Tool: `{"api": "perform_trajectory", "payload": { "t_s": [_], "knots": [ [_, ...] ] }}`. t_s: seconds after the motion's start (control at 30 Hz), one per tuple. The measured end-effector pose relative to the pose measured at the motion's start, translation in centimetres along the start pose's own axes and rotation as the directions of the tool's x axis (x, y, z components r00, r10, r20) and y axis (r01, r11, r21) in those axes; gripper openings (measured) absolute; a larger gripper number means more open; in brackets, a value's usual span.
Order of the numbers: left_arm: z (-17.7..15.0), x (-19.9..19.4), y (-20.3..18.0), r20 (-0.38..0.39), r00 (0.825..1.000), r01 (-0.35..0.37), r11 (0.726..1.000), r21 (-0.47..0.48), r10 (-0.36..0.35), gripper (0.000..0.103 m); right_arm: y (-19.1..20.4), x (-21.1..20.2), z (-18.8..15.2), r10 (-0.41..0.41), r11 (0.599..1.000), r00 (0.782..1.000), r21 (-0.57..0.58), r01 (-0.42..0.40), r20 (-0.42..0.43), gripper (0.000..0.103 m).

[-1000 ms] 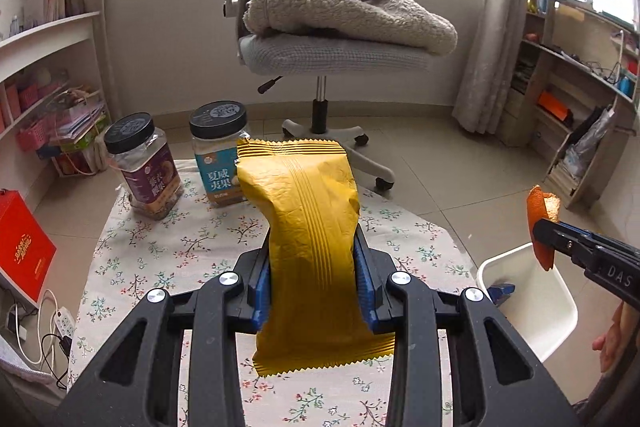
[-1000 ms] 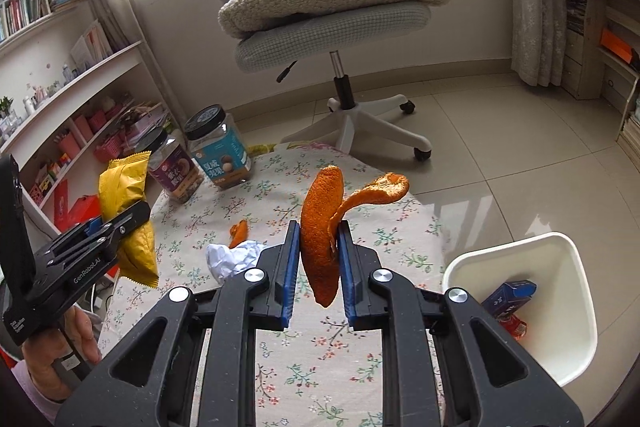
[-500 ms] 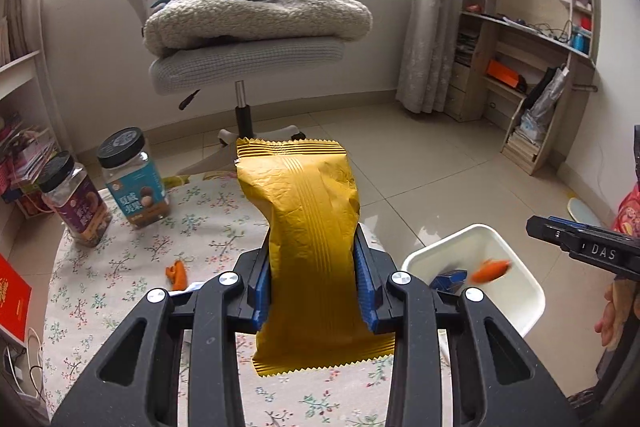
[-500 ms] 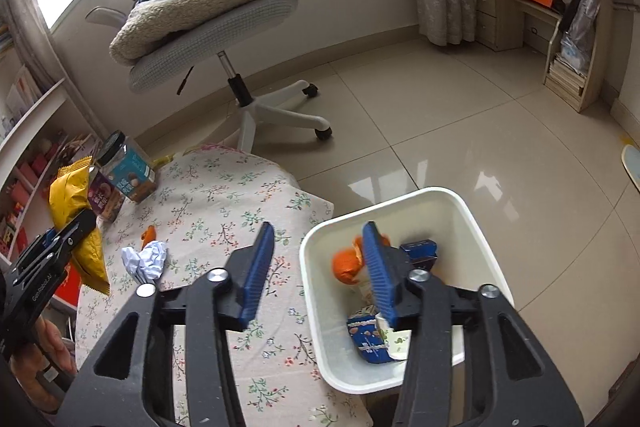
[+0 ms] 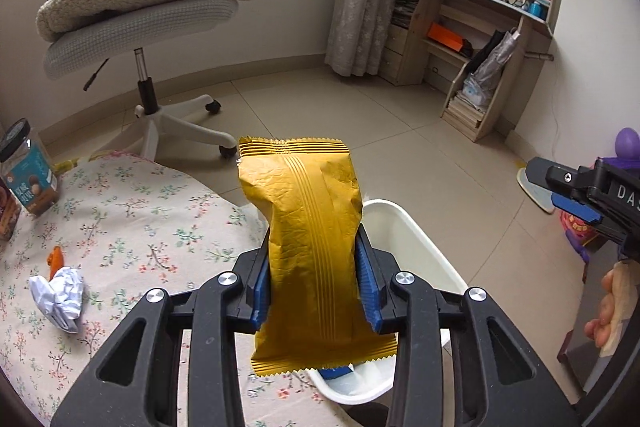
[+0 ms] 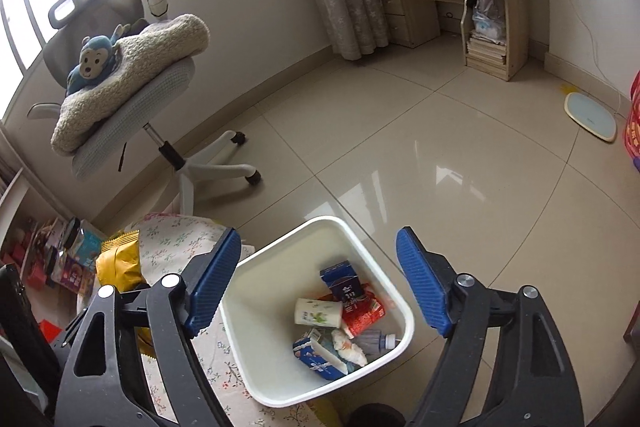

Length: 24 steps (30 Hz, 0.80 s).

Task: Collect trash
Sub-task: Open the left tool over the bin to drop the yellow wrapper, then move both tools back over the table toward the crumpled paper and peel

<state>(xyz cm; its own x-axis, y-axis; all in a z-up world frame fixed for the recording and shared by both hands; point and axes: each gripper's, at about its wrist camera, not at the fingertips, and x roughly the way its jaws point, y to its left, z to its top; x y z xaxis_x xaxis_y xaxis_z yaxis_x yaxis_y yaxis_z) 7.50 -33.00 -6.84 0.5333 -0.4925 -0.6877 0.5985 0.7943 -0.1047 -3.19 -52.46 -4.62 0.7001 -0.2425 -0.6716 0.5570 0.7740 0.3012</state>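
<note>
Progress so far: partly done, judging by the white bin (image 6: 240, 311) beside the table, already holding several pieces such as a small blue carton (image 6: 342, 281), a white paper cup (image 6: 318, 311), a red wrapper (image 6: 362, 313) and a crushed bottle (image 6: 374, 341). Right gripper (image 6: 320, 283) hanging above this bin with the blue pads far apart and opening further, nothing between them, so free for a next pick. Left gripper (image 5: 314, 285) clamped on the yellow snack bag (image 5: 308, 243), pads pressing both sides of it, the bag standing upright above the near rim of the bin and the edge of the flowered tablecloth (image 5: 132, 211); not yet dropped. Left on the table, well apart from the bin: a crumpled silver-white wrapper (image 5: 60, 297) and, just beside it, a small piece of orange peel (image 5: 55, 259). Also two jars (image 5: 28, 171) at the far edge, probably not trash, though hard to say. Remaining, as a judgement: release of the bag into the bin, then collection of the wrapper and the peel.
</note>
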Motion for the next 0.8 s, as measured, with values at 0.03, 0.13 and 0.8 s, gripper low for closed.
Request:
{"api": "perform_trajectory", "payload": {
  "t_s": [0.03,0.13,0.8],
  "knots": [
    [0.0,0.4,-0.7,-0.007,1.000,0.006,1.000,0.009,-0.006,0.038,-0.3,-0.2,0.1,-0.010,1.000,1.000,0.003,0.010,0.008,0.081],
    [0.2,1.5,-2.3,-0.037,0.999,0.039,0.999,0.028,-0.038,0.051,-1.5,-0.6,0.4,-0.033,0.999,0.999,0.031,0.032,0.027,0.088],
    [0.2,-5.0,5.1,0.144,0.969,-0.198,0.980,-0.026,0.200,0.091,5.8,-1.1,-2.0,-0.148,0.981,0.979,-0.103,0.163,0.139,0.096]
  ]
}}
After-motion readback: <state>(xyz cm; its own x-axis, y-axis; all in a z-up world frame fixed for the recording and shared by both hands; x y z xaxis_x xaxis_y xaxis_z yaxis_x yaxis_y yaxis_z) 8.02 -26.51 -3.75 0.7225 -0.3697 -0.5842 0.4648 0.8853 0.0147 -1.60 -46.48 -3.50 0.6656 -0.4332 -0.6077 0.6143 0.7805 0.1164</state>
